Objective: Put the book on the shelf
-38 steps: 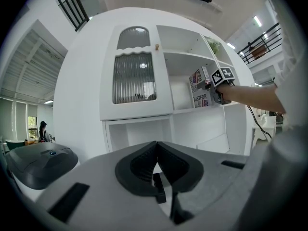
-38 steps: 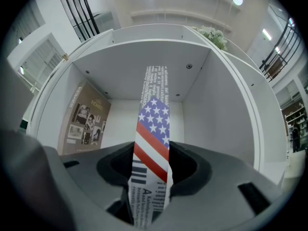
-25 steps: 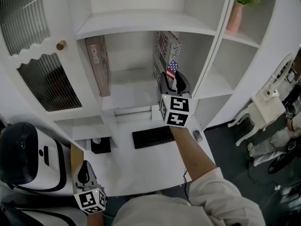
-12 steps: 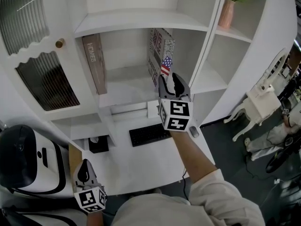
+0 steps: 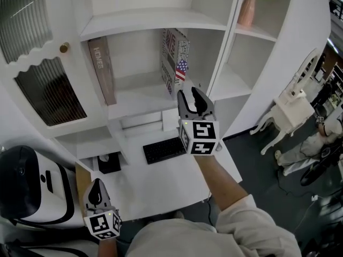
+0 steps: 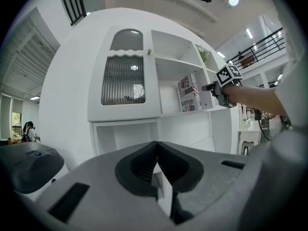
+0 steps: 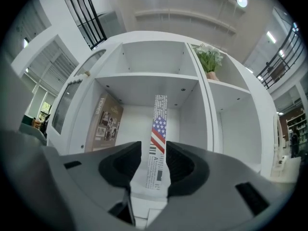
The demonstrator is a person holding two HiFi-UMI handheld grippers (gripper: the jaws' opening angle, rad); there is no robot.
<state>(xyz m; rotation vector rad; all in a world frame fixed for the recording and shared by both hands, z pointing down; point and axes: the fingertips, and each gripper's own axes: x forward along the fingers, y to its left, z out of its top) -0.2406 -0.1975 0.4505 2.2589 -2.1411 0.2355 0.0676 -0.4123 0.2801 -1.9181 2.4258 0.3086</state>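
The book, white with a flag on its spine, stands upright in the middle shelf bay. My right gripper hovers just in front of it, drawn back over the desk. In the right gripper view the book's spine shows through the gap of the right gripper, beyond the pads and untouched. Those jaws have just been closing a little and still stand apart, gripping nothing. My left gripper hangs low at the desk's near left corner, its jaws touching, nothing in them.
A brown book leans at the bay's left wall. A black keyboard lies on the white desk below. A pink vase stands on the right shelf. A ribbed-glass cabinet door is at left, a white chair at right.
My right gripper has pulled back from the book toward me, leaving it standing on the shelf. The left gripper has stayed put.
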